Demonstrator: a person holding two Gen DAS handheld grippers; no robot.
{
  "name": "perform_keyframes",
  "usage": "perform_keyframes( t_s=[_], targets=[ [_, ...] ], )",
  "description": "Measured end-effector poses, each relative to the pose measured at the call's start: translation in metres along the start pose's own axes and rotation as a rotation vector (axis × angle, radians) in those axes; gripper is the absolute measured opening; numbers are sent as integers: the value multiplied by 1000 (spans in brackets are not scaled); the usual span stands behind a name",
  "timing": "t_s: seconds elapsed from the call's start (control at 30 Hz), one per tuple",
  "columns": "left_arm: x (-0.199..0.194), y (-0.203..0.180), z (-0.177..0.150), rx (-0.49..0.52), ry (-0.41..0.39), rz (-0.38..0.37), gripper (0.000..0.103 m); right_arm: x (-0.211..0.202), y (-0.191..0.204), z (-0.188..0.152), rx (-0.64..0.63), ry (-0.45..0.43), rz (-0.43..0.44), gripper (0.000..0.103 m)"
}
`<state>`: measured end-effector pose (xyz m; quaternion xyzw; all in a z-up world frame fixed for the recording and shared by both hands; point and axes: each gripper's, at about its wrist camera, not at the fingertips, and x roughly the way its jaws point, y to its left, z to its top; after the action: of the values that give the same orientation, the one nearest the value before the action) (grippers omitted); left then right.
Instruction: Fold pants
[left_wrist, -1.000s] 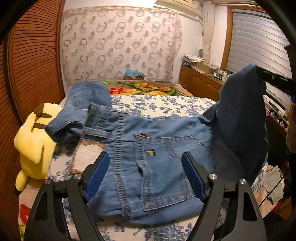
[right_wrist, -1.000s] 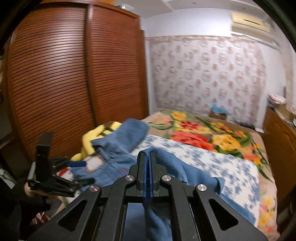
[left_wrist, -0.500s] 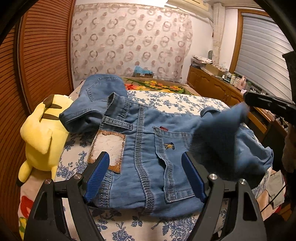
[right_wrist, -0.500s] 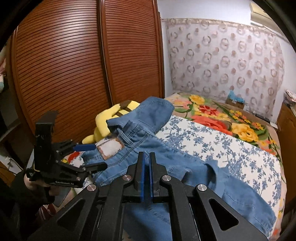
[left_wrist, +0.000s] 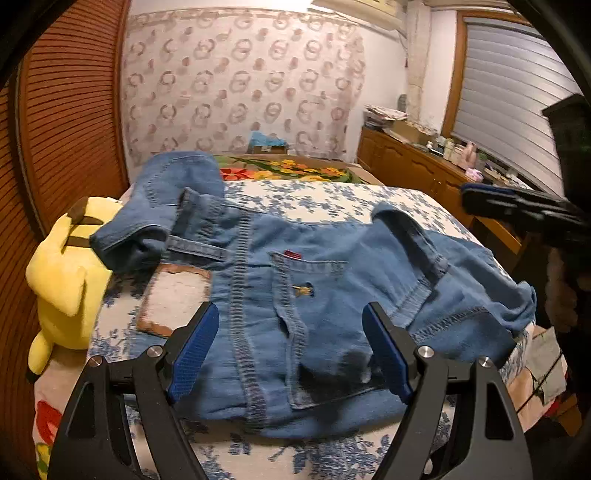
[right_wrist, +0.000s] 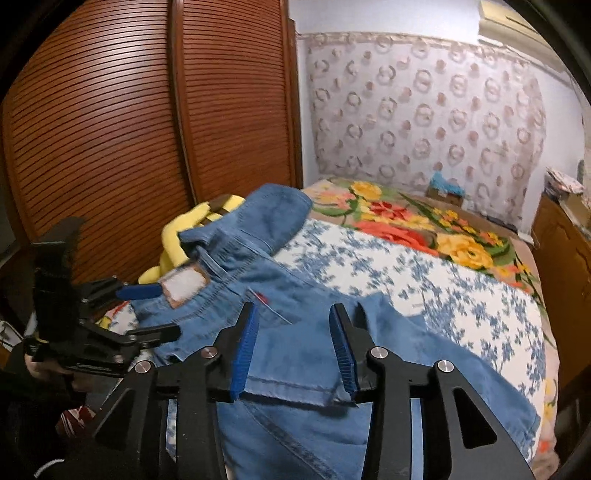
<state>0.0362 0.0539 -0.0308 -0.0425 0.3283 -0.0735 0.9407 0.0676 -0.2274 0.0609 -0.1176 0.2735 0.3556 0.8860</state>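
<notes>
1. Jeans (left_wrist: 317, 302) lay folded on the bed (left_wrist: 332, 206).
2. Left hand-held gripper (left_wrist: 291, 350) hovered above them, jaws wide, gripping nothing.
3. Right hand-held gripper (right_wrist: 295, 347) had just been opening; denim lay loose between its pads.

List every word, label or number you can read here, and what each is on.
None can be read.
Patch at the jeans' waistband: worn pale, no lettering visible.
Small red tab on the back pocket: too small.
Left gripper's body: white print, blurred.
</notes>
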Motion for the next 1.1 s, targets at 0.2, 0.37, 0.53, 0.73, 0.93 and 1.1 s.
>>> perform_keyframes(
  t_s=[0.2,0.37,0.53,0.73,0.93,1.1],
  targets=[
    [5,-20,-6,41,21,-55,80,12,-13,-11,43,67,-40,44],
    [18,-33,-15,83,60,-99,67,28,-20,-18,86,128,-51,46],
    [29,-37,-20,116,94,-81,41,46,-27,-23,112,195,-29,46],
    [24,-37,-13,133,63,-84,22,65,-30,-20,141,265,32,17],
    [-6,-29,-3,61,3,-147,19,49,-21,14,111,178,70,8],
    [-31,-20,6,62,-54,-105,19,29,3,60,39,78,97,8]
  ],
)
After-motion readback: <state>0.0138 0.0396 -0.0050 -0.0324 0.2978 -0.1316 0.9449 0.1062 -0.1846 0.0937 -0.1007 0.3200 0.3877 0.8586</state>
